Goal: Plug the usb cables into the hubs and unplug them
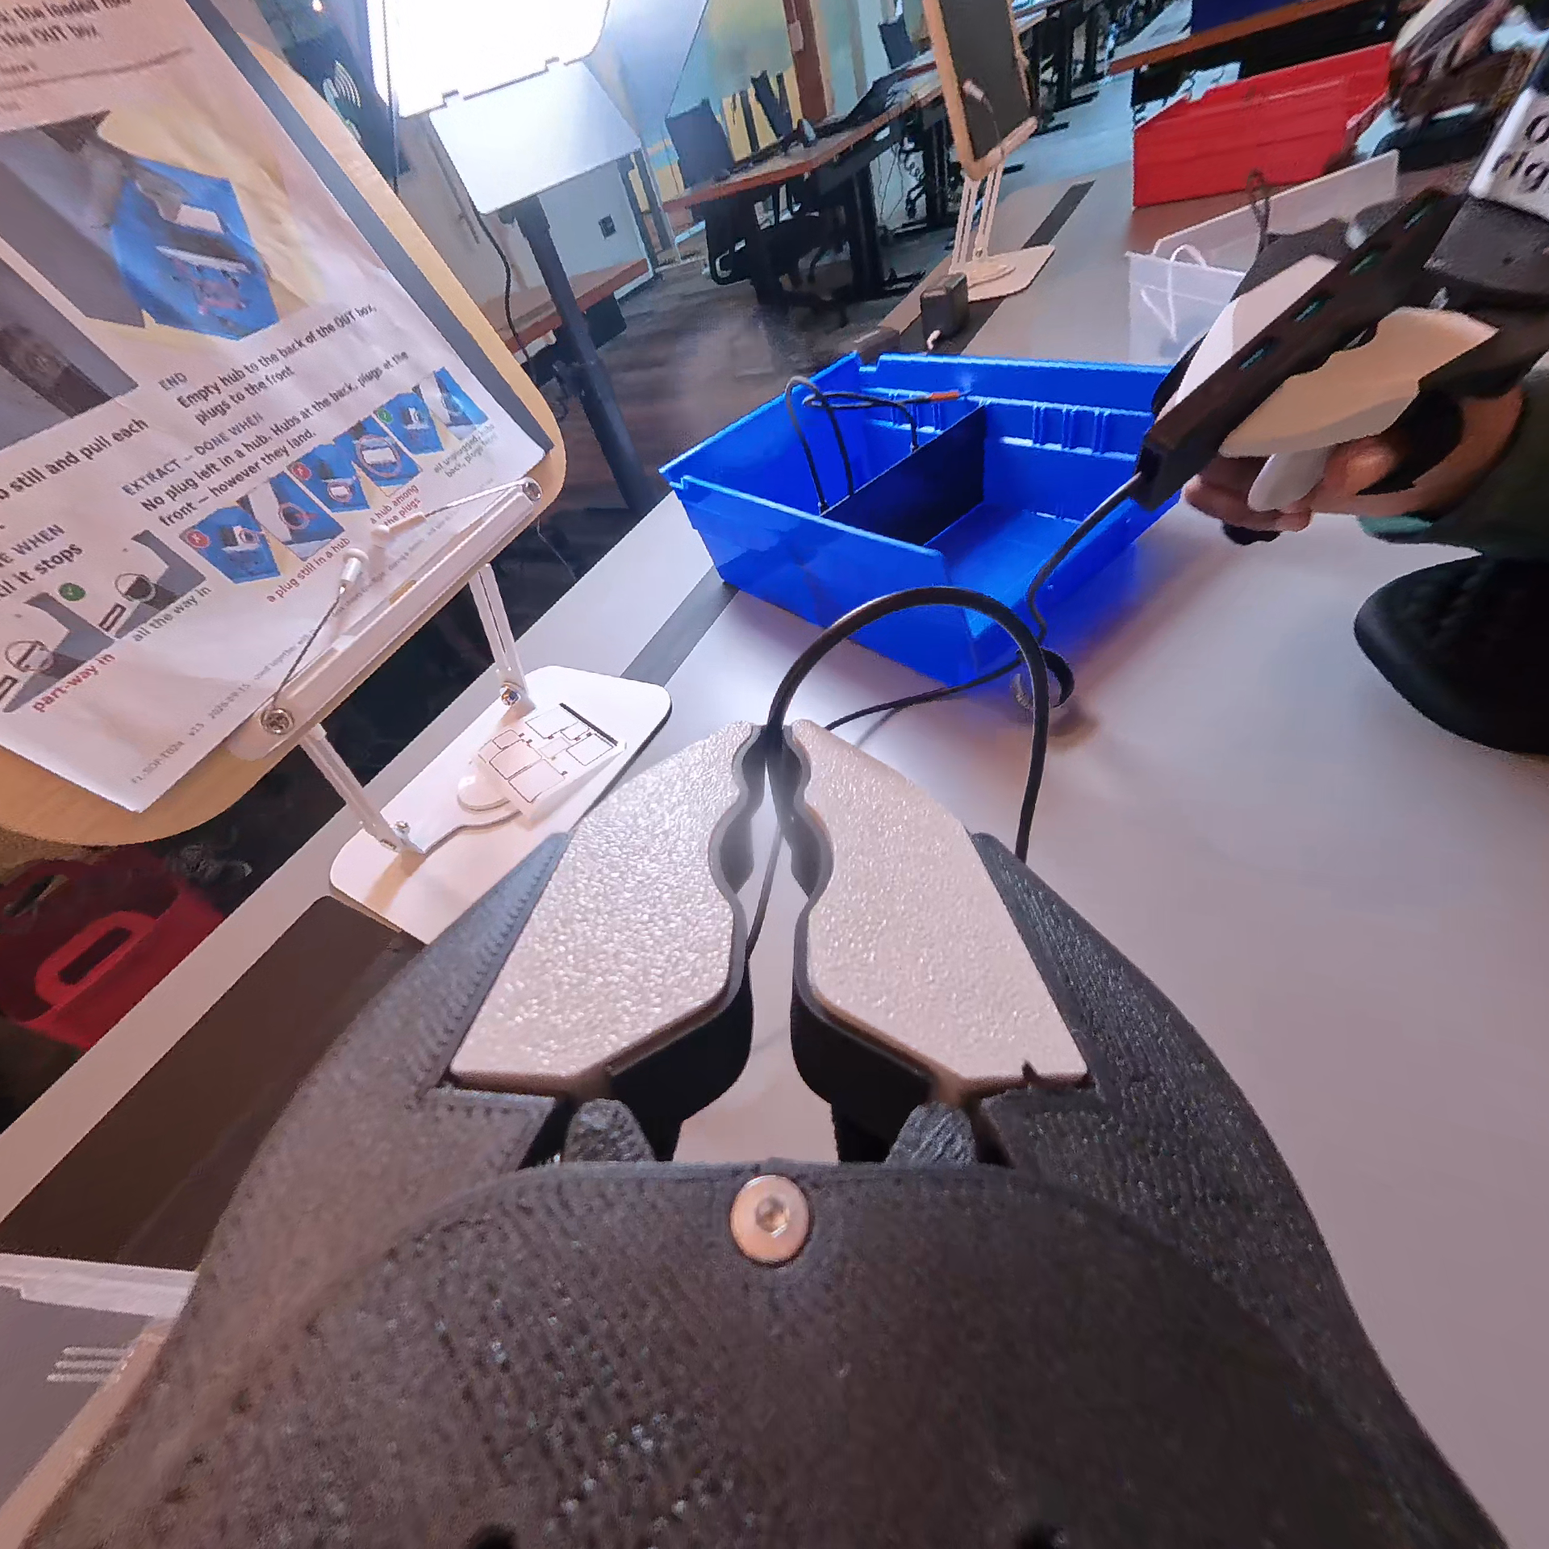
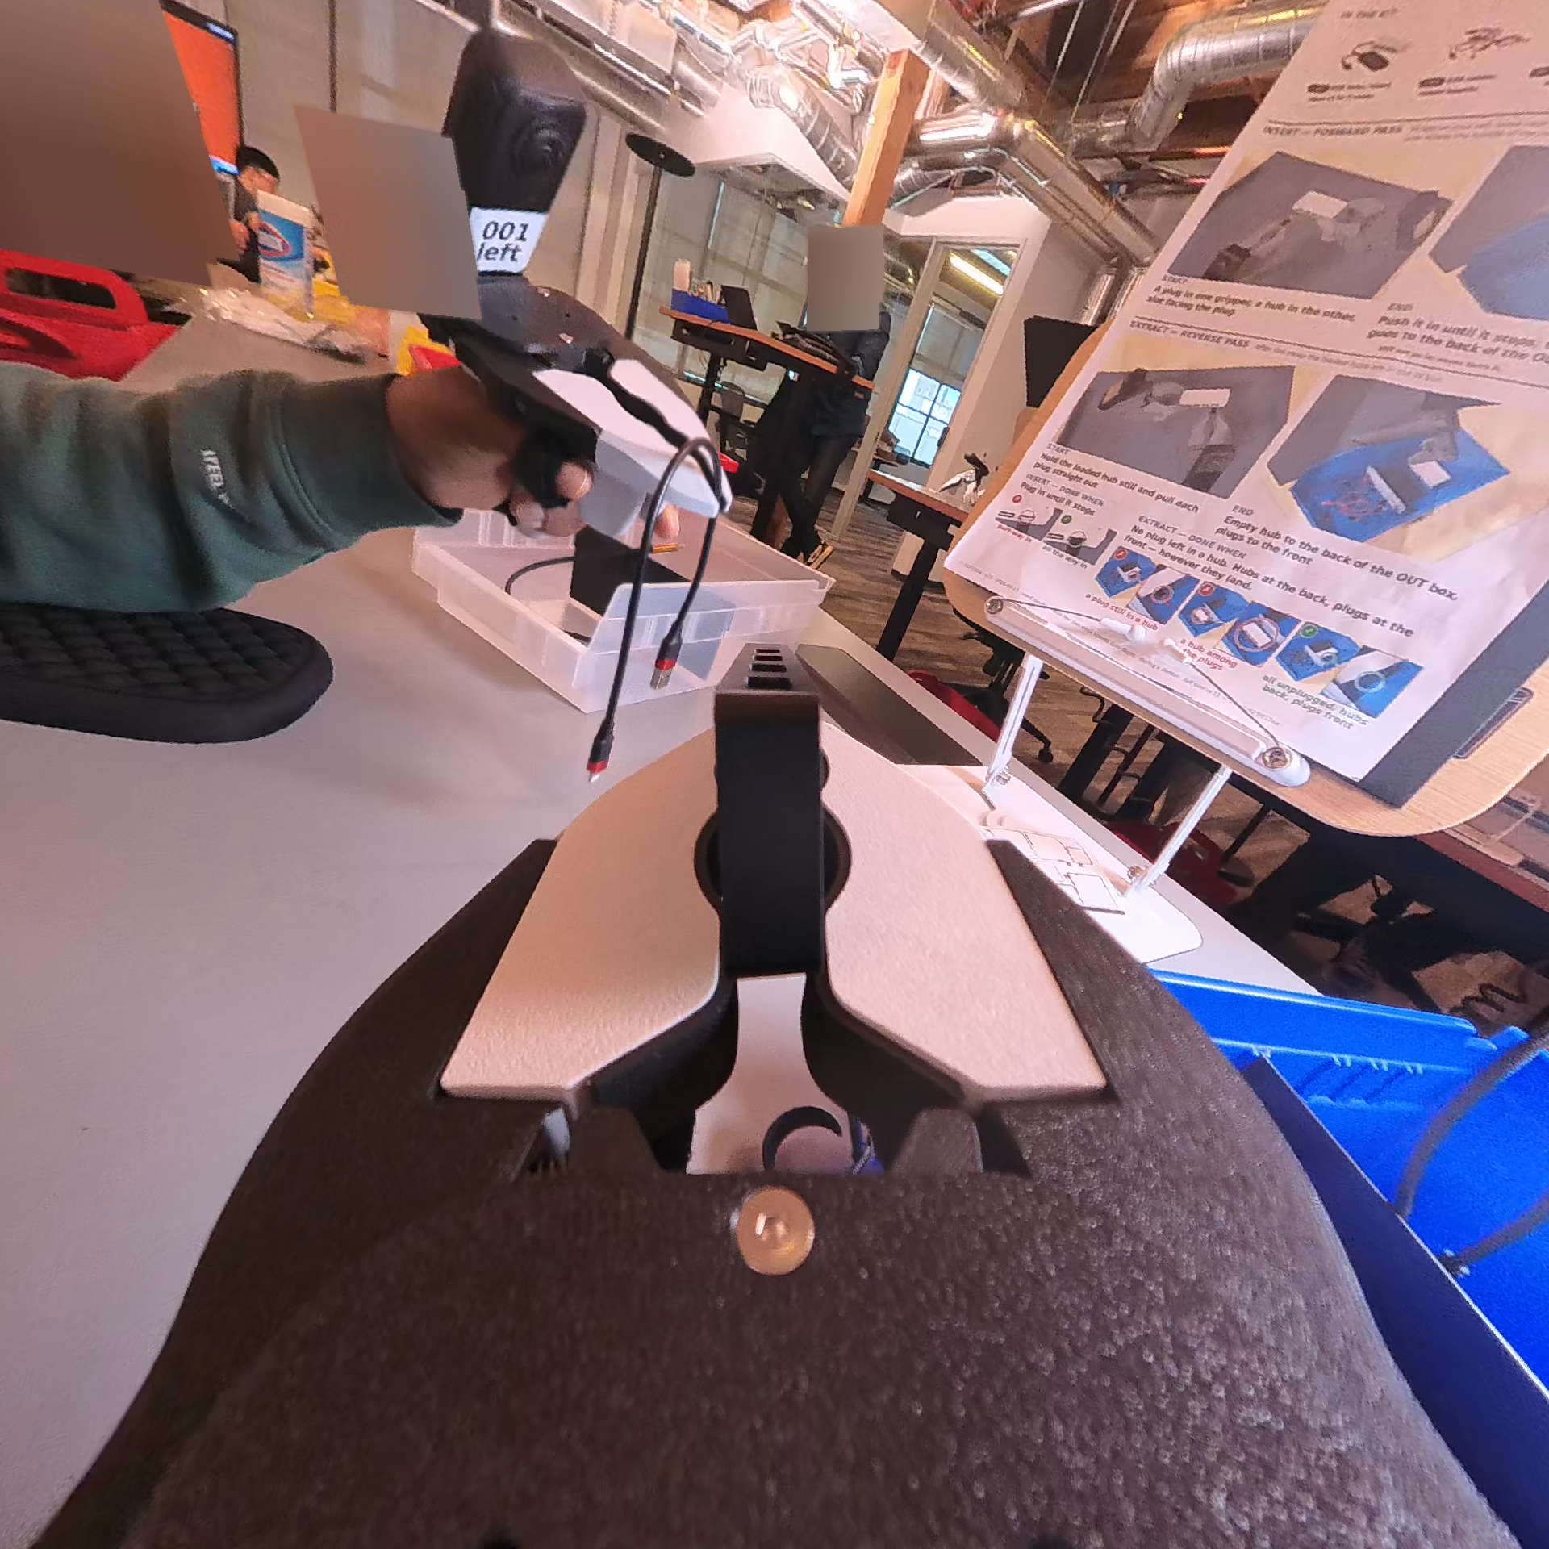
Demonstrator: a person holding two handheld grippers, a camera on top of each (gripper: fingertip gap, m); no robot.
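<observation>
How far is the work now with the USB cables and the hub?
Done: both pieces are picked up. The right gripper clamps the black hub; the left gripper pinches a thin black cable, both plugs hanging free. In hand: bringing them together. Left: no plug sits in the hub's ports, so plugging and unplugging remain.

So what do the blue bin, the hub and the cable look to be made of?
Blue bin: glossy moulded plastic by its look, with ribbed walls and sheen. Hub: apparently matte black plastic, flat and unreflective, clamped in the right hand-held gripper. Cable: thin black rubbery-looking sheath, bending freely, pinched in the left hand-held gripper; its plugs show red collars and seemingly metal tips.
</observation>
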